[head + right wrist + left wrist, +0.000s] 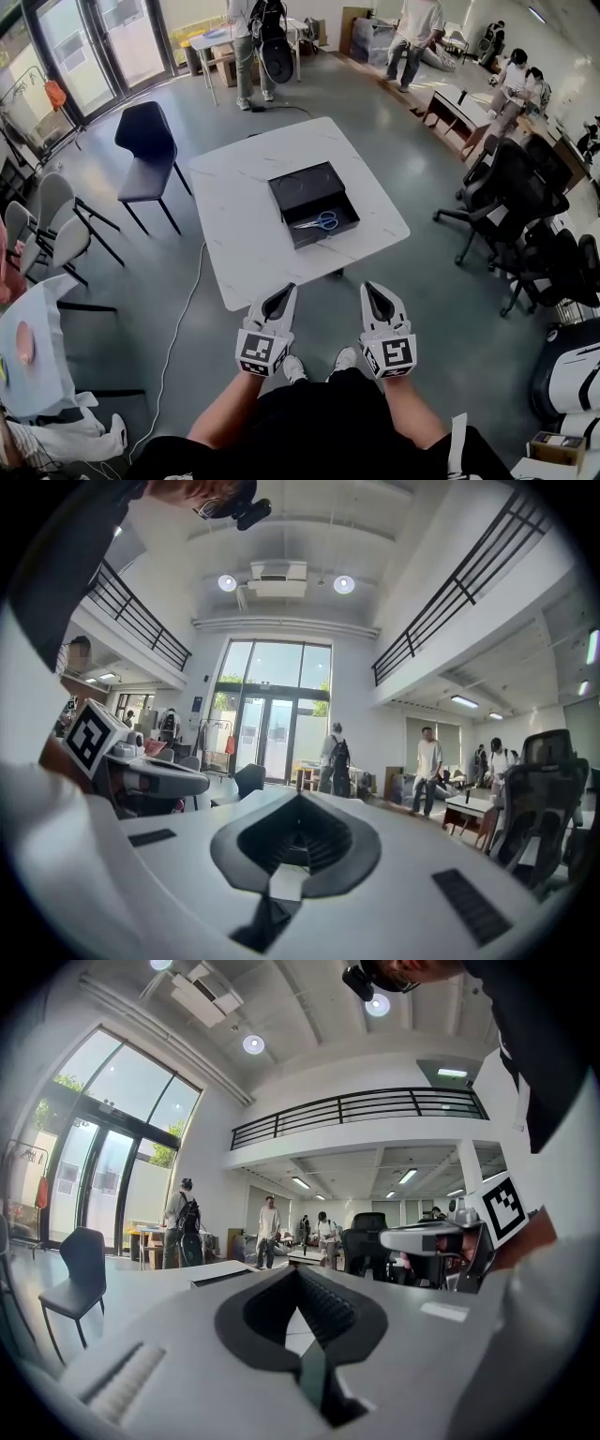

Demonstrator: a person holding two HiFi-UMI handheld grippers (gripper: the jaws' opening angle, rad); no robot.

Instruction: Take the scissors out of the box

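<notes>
An open black box (334, 232) sits on the white square table (248, 239), its lid (305, 187) lying just behind it. Scissors (319, 222) with blue handles lie inside the box. My left gripper (288, 289) and right gripper (369, 287) are held side by side in front of the table's near edge, well short of the box. Each has its jaw tips pressed together with nothing between them. In the left gripper view the left gripper (298, 1271) points level across the table; the right gripper (300, 796) does the same in its own view.
A black chair (145, 150) stands at the table's far left corner and grey chairs (52, 220) further left. Black office chairs (511, 202) crowd the right side. A white cable (183, 319) runs across the floor. Several people stand at the back of the room.
</notes>
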